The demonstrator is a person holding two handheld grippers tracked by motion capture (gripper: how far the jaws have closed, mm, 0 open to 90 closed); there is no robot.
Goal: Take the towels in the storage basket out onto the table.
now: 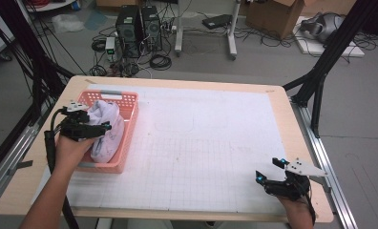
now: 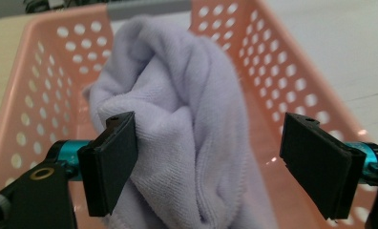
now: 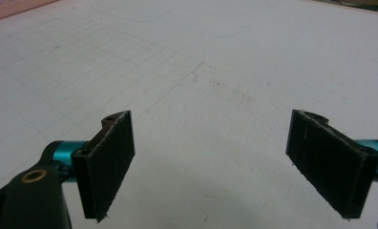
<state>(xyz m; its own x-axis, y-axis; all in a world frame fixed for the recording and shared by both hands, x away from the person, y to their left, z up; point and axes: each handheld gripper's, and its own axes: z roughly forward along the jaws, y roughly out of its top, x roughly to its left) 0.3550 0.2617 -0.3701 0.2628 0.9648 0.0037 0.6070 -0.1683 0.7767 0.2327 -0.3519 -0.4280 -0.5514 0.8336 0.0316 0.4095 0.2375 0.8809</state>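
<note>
1 white towel [image 2: 187,119] in basket [image 2: 44,90]

high view: fixed above the person's edge of the pale wooden table [image 1: 177,83], facing forward and down; takes in the whole white gridded mat [image 1: 201,148] and the floor beyond. left gripper view: close, low, looking along its jaws into the salmon-pink perforated plastic basket [image 2: 282,81] at the crumpled white terry towel [image 2: 187,119]; basket [image 1: 130,107] and towel [image 1: 106,126] shared with the high view. right gripper view: near the surface, facing across the gridded mat [image 3: 215,71], also shared with the high view.
</note>
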